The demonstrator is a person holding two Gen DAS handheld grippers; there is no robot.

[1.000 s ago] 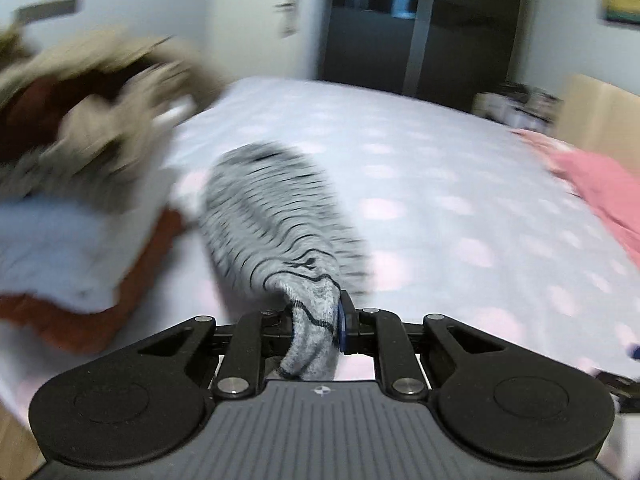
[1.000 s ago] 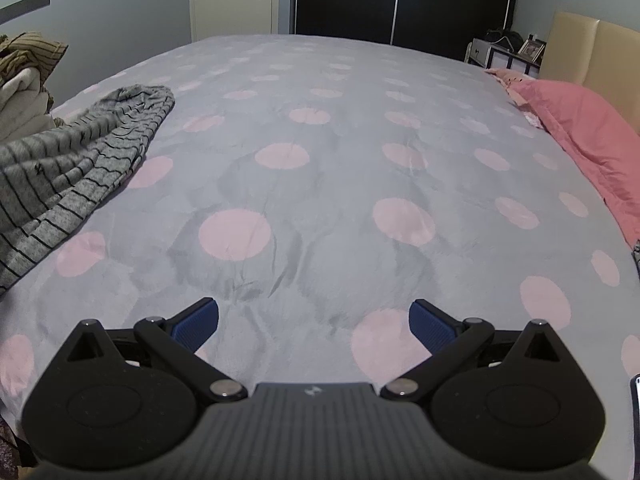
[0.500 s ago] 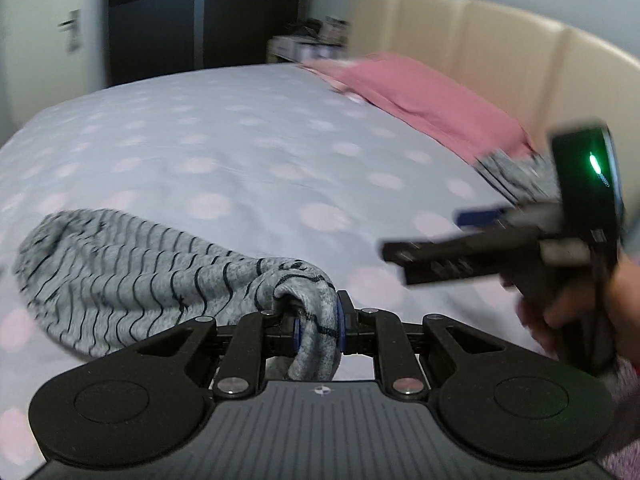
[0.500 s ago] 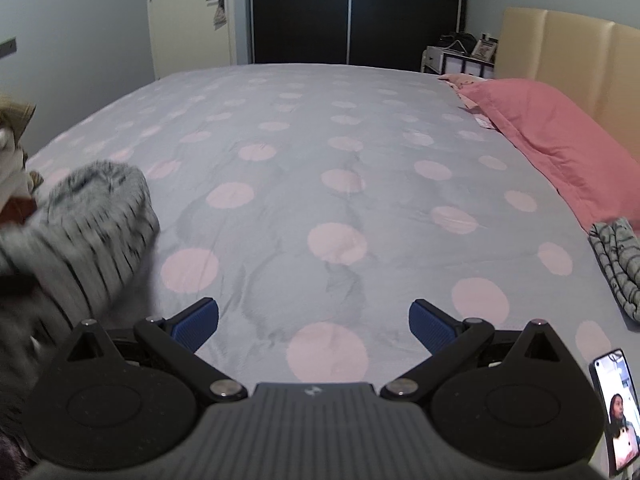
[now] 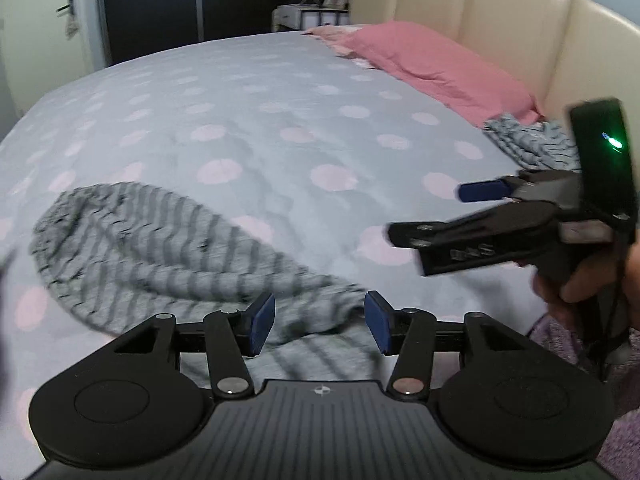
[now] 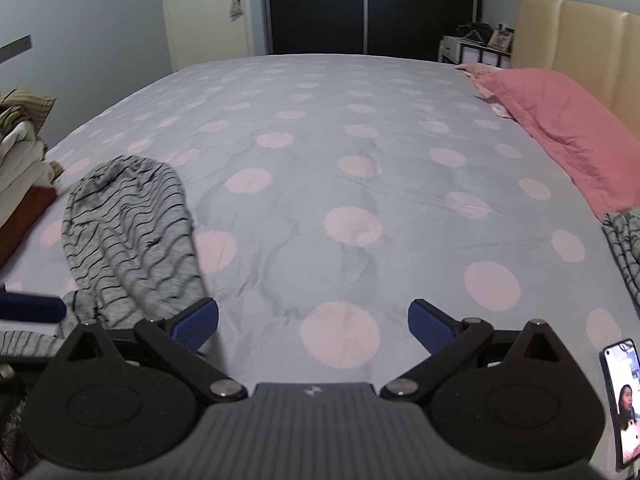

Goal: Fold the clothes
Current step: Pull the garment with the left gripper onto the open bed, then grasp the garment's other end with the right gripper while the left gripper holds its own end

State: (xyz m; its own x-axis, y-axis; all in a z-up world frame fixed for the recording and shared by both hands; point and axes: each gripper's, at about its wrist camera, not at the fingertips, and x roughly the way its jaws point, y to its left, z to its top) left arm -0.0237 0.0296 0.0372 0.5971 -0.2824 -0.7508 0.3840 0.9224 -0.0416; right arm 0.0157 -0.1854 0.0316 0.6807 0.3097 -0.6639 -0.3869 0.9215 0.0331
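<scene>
The grey striped garment (image 5: 160,248) lay on the bed (image 5: 280,120), a soft knit with thin dark wavy stripes, bunched into a long rounded shape. In the left wrist view its long axis ran from the near edge of the bed, at the left claw (image 5: 320,322), away to the upper left, ending in a rounded lobe. The left claw's jaws were opening; the near end of the garment lay between the blue ribbed pads (image 5: 262,322), and they no longer pressed on it. The right claw (image 6: 314,320) stood wide open over the bedcover (grey cloth with pale pink dots, lightly creased) with nothing between its jaws, the garment just beside its left finger. A hand (image 5: 592,280) held that claw at the right of the left view. A pink pillow (image 6: 560,128) lay against the padded cream headboard (image 5: 500,20), with another grey patterned cloth (image 5: 532,140) near it. Folded clothes (image 6: 20,152) were stacked at the bed's left edge.
</scene>
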